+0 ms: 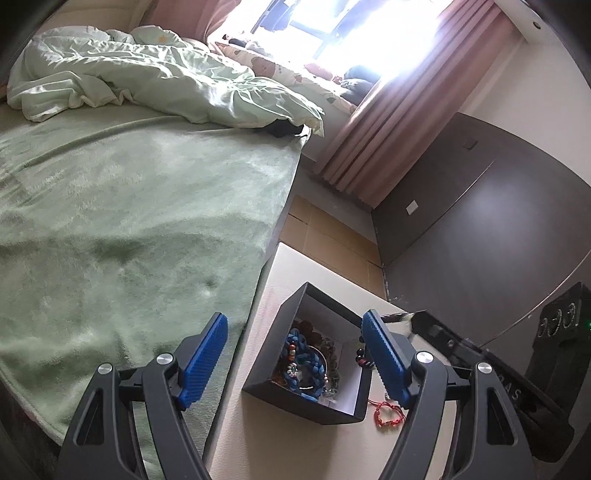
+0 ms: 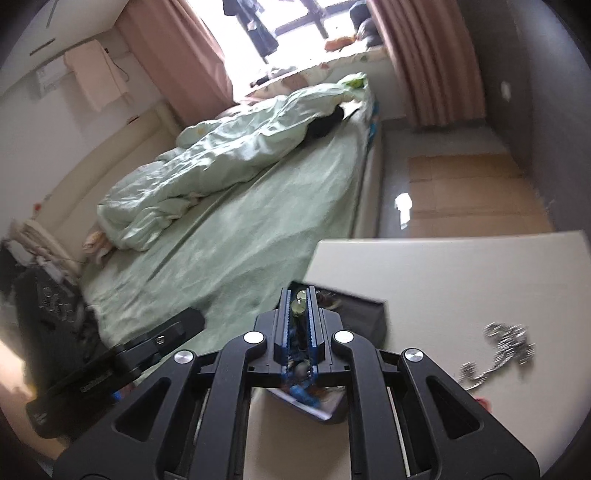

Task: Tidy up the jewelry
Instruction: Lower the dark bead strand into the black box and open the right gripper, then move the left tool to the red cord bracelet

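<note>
Beads (image 2: 297, 303) pinched in right gripper (image 2: 298, 314); left gripper (image 1: 295, 354) wide.

The jewelry box (image 1: 306, 363) sits on the table (image 1: 258, 435) just beside the bed (image 1: 129, 229), which lies at its nine o'clock, with bracelets (image 1: 304, 363) piled inside it and a cord bracelet (image 1: 389, 413) on the tabletop touching its corner at four o'clock. In the right wrist view a chain necklace (image 2: 496, 349) lies on the table at the box's three o'clock, well apart from it. The duvet (image 1: 147, 74) is heaped on the far part of the bed, at twelve o'clock, with the window (image 1: 351, 29) behind it.
</note>
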